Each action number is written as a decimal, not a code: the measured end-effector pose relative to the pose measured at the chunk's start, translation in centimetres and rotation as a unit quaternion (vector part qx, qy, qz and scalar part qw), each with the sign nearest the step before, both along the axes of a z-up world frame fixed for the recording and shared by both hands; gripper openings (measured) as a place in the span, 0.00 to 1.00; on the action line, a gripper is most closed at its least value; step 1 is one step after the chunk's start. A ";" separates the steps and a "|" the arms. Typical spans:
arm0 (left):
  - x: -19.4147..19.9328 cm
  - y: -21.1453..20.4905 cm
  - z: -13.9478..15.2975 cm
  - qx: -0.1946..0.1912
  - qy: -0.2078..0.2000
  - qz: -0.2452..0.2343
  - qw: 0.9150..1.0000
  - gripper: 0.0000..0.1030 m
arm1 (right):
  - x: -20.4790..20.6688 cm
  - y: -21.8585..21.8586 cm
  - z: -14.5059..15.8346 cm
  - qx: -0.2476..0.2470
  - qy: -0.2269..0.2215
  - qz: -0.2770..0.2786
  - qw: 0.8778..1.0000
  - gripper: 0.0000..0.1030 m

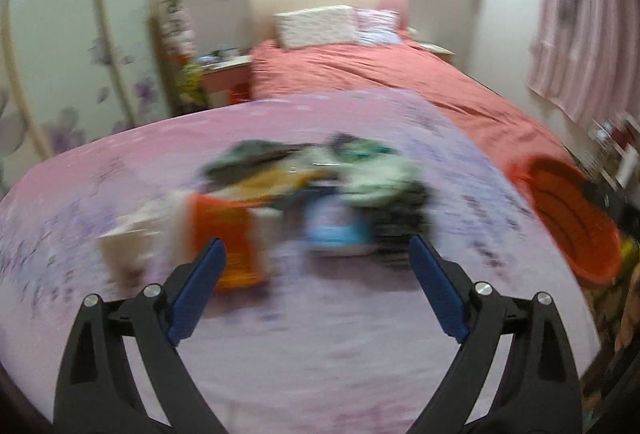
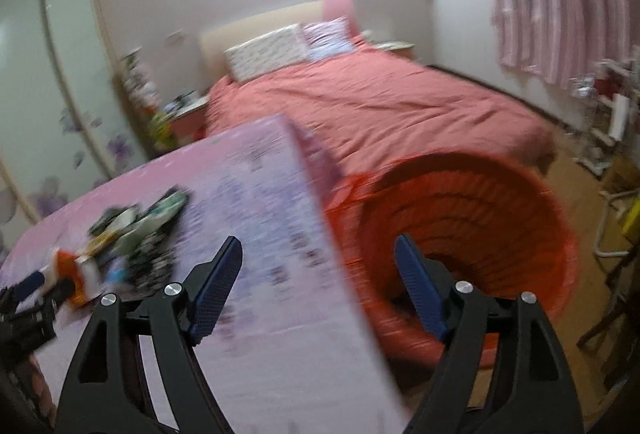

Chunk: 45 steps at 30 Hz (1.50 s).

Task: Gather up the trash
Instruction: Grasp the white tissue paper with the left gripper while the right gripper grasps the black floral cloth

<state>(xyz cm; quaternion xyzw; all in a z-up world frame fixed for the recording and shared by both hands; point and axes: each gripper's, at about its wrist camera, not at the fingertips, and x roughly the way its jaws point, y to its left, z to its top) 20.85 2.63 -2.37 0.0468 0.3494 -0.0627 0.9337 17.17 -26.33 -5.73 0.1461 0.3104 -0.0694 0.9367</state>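
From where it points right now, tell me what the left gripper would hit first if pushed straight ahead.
Probably the pile of trash on the pink cloth. The left gripper is open and empty, its fingers framing an orange packet and a blue one. Blur makes depth uncertain.

Table cover (image 1: 320,334): soft matt cloth, pink print.
Bin (image 2: 472,234): ribbed orange plastic.
Bedspread (image 2: 380,106): creased matt cloth.
Gripper fingers (image 1: 436,282): blue, textured.

Motion blur smears the trash pile (image 1: 316,194) beyond telling; the desk (image 2: 280,274) hides the orange bin's (image 2: 472,218) near side.
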 end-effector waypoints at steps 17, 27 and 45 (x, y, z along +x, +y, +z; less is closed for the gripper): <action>5.0 16.2 -1.3 -0.071 0.035 0.135 0.988 0.79 | 7.7 13.1 -2.9 0.032 0.070 0.124 0.989 0.58; 7.6 15.9 -4.6 -0.065 0.085 0.128 0.986 0.57 | 8.1 14.2 -4.7 -0.004 0.102 0.125 0.987 0.37; 6.7 17.4 -4.3 -0.061 0.076 0.134 0.986 0.26 | 5.4 10.7 -3.2 -0.003 0.078 0.102 0.992 0.14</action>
